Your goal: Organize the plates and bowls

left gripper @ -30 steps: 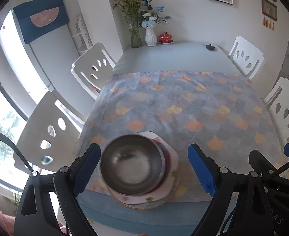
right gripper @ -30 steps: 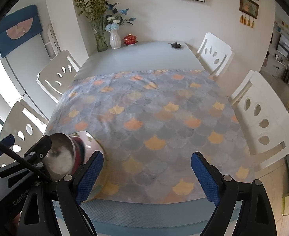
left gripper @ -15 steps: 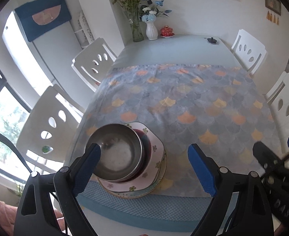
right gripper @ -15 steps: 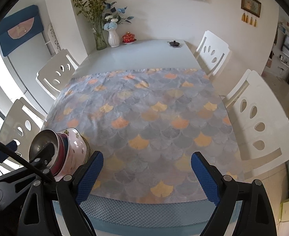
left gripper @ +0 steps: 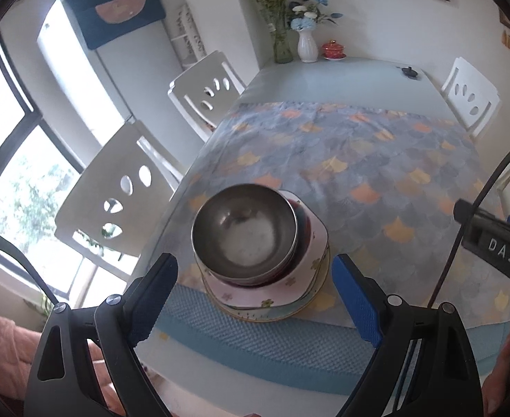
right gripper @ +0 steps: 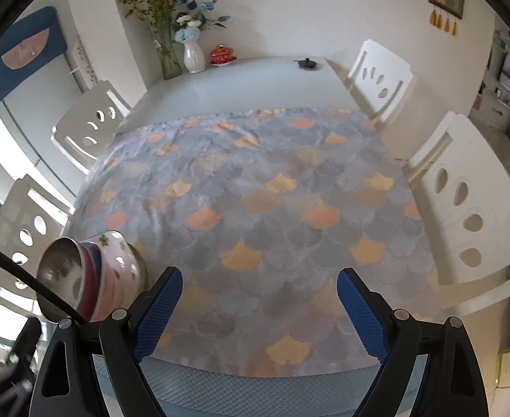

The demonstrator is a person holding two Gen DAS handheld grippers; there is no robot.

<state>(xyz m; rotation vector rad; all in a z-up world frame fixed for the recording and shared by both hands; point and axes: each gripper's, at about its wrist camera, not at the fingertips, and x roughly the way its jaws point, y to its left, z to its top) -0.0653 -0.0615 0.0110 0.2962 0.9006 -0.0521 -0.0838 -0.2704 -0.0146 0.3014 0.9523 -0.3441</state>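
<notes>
While both grippers are held spread and empty above the near table edge, a steel bowl [left gripper: 244, 232] is seen nested in a red bowl [left gripper: 303, 229] on stacked plates [left gripper: 275, 295], just ahead of the left gripper [left gripper: 255, 295], between its fingers but untouched. At the tablecloth's [right gripper: 272, 201] near left corner the stack is shown standing, well left of the right gripper [right gripper: 260, 312], with vases [right gripper: 194, 55] set at the far end.
</notes>
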